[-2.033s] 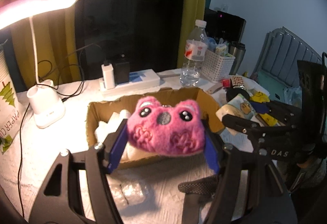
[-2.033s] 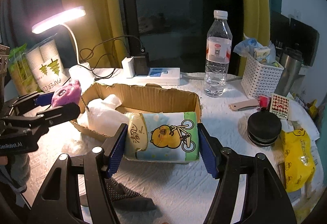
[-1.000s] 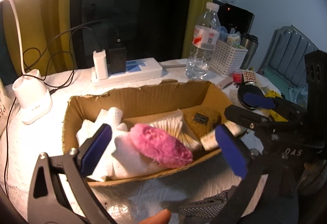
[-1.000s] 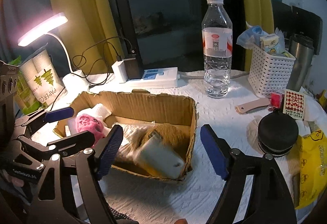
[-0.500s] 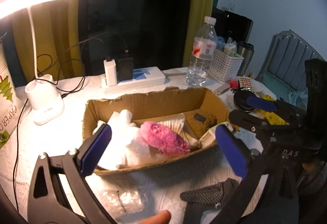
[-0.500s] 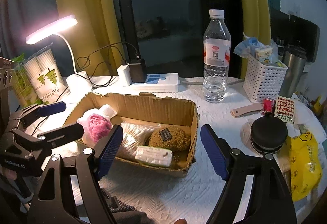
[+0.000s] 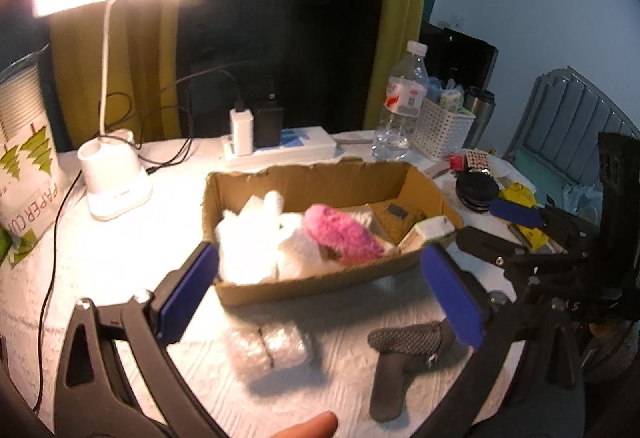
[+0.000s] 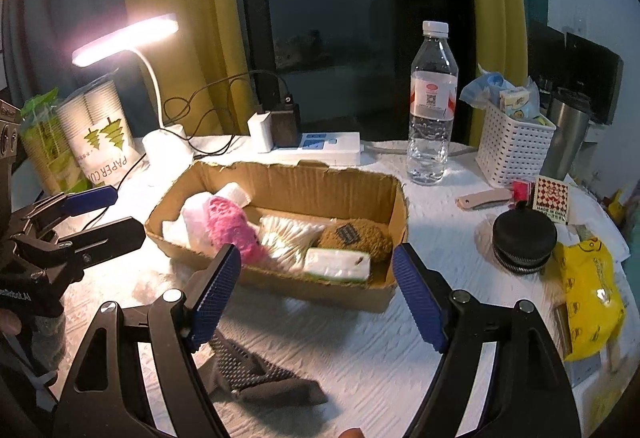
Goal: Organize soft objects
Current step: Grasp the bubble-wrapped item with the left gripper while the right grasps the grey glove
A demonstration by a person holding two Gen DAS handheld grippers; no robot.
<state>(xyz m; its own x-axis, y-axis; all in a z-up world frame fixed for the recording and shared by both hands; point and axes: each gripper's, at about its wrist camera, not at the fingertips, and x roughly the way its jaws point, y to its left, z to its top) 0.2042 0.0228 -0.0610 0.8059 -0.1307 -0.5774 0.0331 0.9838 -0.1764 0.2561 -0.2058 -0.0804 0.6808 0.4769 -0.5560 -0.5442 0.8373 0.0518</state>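
Note:
A cardboard box (image 7: pixel 320 282) stands mid-table and holds a pink plush (image 7: pixel 340 234), white cloth (image 7: pixel 252 238), a brown plush (image 8: pixel 356 236), a bag of cotton swabs (image 8: pixel 286 234) and a tissue pack (image 8: pixel 338 264). My left gripper (image 7: pixel 320 252) is open in front of the box's near wall, nothing between its blue pads. My right gripper (image 8: pixel 318 262) is open too, before the box's right half and apart from it. Each gripper shows in the other's view: the right gripper (image 7: pixel 500 228) and the left gripper (image 8: pixel 108 216). A grey mesh cloth (image 7: pixel 408 342) and a clear plastic packet (image 7: pixel 272 350) lie near me.
Behind the box are a lit desk lamp (image 7: pixel 116 190), a power strip (image 8: pixel 320 148), a water bottle (image 8: pixel 430 110) and a white basket (image 8: pixel 512 146). Paper cups (image 8: pixel 100 134) stand at left. A black round case (image 8: pixel 522 238) and a yellow bag (image 8: pixel 592 290) lie at right.
Two seconds ago the left gripper held the pink plush and the right held the tissue pack. Both opened, the items landed in the box, and both grippers have drawn back.

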